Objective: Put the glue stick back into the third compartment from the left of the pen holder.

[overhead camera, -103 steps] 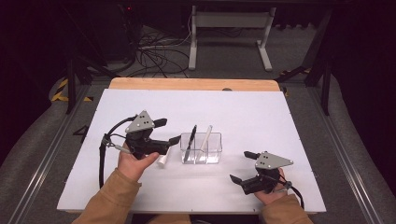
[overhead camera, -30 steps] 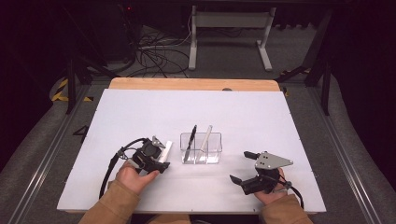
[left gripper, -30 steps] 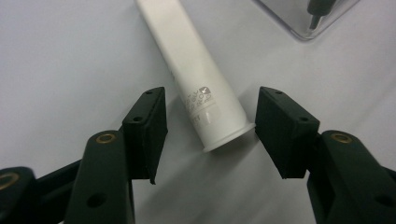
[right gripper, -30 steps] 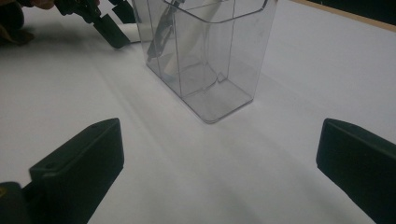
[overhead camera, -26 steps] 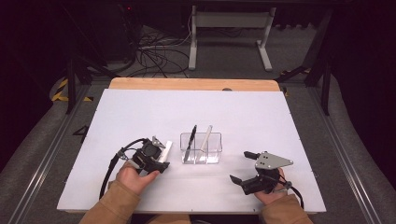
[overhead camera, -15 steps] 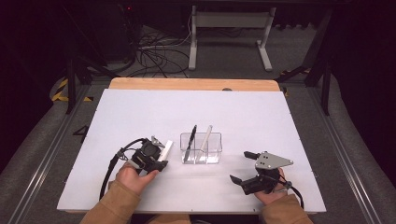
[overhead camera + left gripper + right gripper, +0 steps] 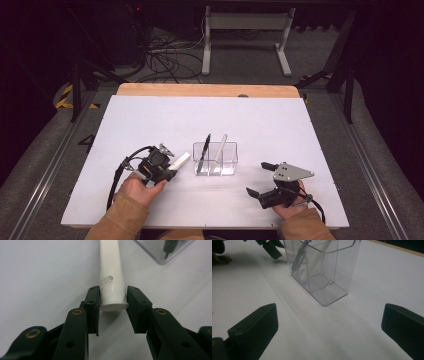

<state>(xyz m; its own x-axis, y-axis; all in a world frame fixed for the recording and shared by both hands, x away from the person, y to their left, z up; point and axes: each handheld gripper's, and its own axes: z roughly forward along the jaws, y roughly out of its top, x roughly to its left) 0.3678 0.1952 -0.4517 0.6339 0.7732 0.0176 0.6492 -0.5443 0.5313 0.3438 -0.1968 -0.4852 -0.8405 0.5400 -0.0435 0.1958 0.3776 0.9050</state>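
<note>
Closing on the white marker

Our left claw (image 7: pixel 113 311) has just been closing around the white marker (image 7: pixel 111 280) lying on the table (image 7: pixel 150 120) beside the clear holder (image 7: pixel 216 159); pads look touching. Next, we'd lift it. Our right claw (image 7: pixel 260 179) rests released.

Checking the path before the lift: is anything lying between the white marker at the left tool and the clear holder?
Nothing visible: bare table separates the white marker, flanked by the left tool, from the clear holder.
</note>
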